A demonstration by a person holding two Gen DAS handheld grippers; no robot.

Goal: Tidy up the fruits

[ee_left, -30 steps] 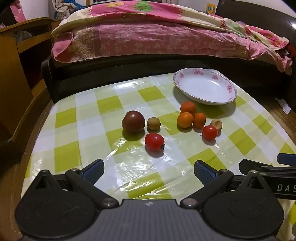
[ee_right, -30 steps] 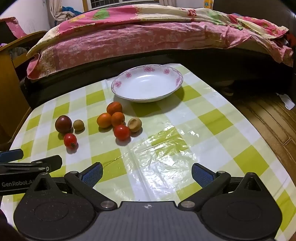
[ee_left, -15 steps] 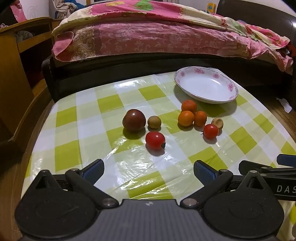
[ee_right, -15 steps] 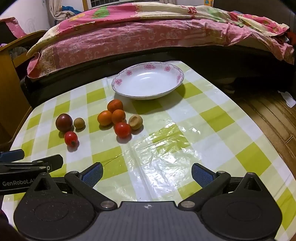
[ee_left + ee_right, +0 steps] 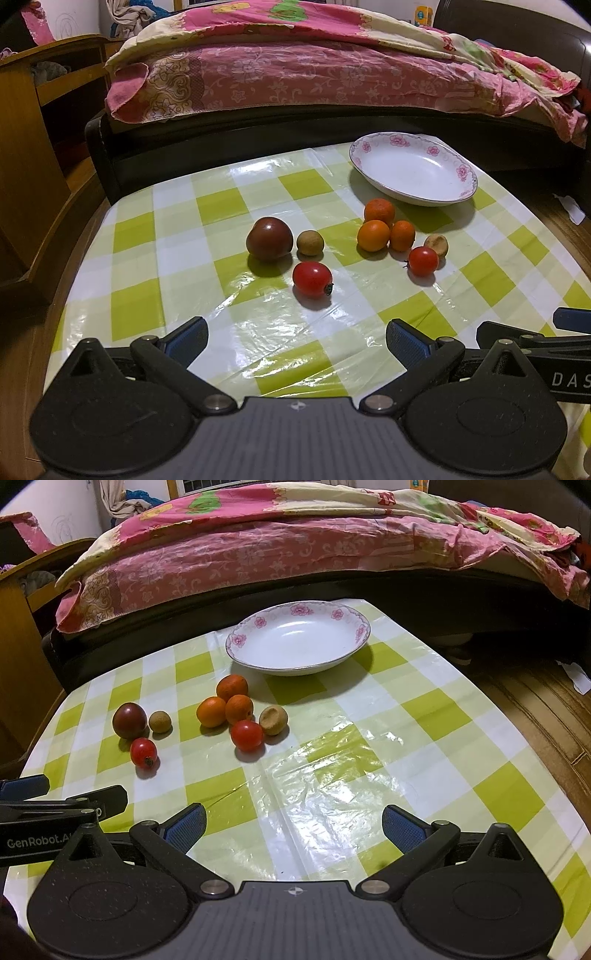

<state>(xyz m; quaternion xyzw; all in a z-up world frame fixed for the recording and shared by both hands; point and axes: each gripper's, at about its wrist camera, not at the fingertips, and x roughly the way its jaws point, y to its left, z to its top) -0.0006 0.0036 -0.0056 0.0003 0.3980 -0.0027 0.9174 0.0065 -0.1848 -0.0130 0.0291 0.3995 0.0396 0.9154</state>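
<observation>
Nearer fruits (image 5: 312, 279); wide bare tablecloth (image 5: 369, 760)

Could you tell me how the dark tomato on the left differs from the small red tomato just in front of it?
The dark tomato is deep purplish brown, while the small red tomato is bright red. The dark tomato is clearly larger. It lies farther back, beside a small brown fruit, while the small red tomato lies nearer the left gripper. Both rest on the checked tablecloth, outside the plate.

tablecloth (image 5: 229, 201): green-white checks | plate (image 5: 463, 171): white, pink flowers | tomatoes (image 5: 312, 279): red
</observation>
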